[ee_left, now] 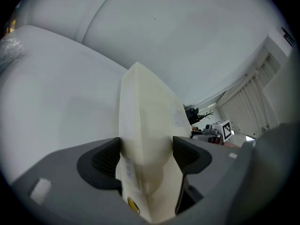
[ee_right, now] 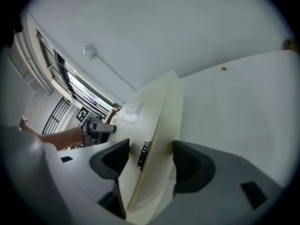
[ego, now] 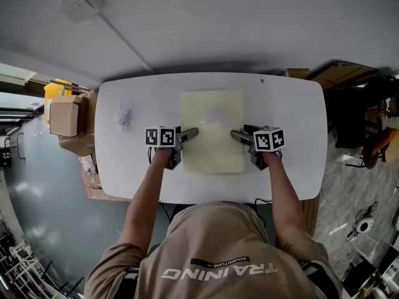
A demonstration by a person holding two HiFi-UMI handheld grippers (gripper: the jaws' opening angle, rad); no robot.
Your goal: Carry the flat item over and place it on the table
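Note:
The flat item (ego: 212,131) is a cream rectangular pouch with a small clear label, lying level over the middle of the white table (ego: 293,117). My left gripper (ego: 187,134) clamps its left edge and my right gripper (ego: 240,134) clamps its right edge. In the left gripper view the pouch (ee_left: 145,111) runs edge-on between both dark pads of the left gripper (ee_left: 145,153). The right gripper view shows the same: the pouch (ee_right: 154,111) is pinched in the right gripper (ee_right: 150,158). Whether the pouch rests on the tabletop or hovers just above it I cannot tell.
A crumpled clear plastic scrap (ego: 124,116) lies on the table's left part. Cardboard boxes (ego: 65,116) and a yellow object (ego: 55,90) stand off the left edge. A dark chair (ego: 361,129) sits at the right. The wall runs along the table's far edge.

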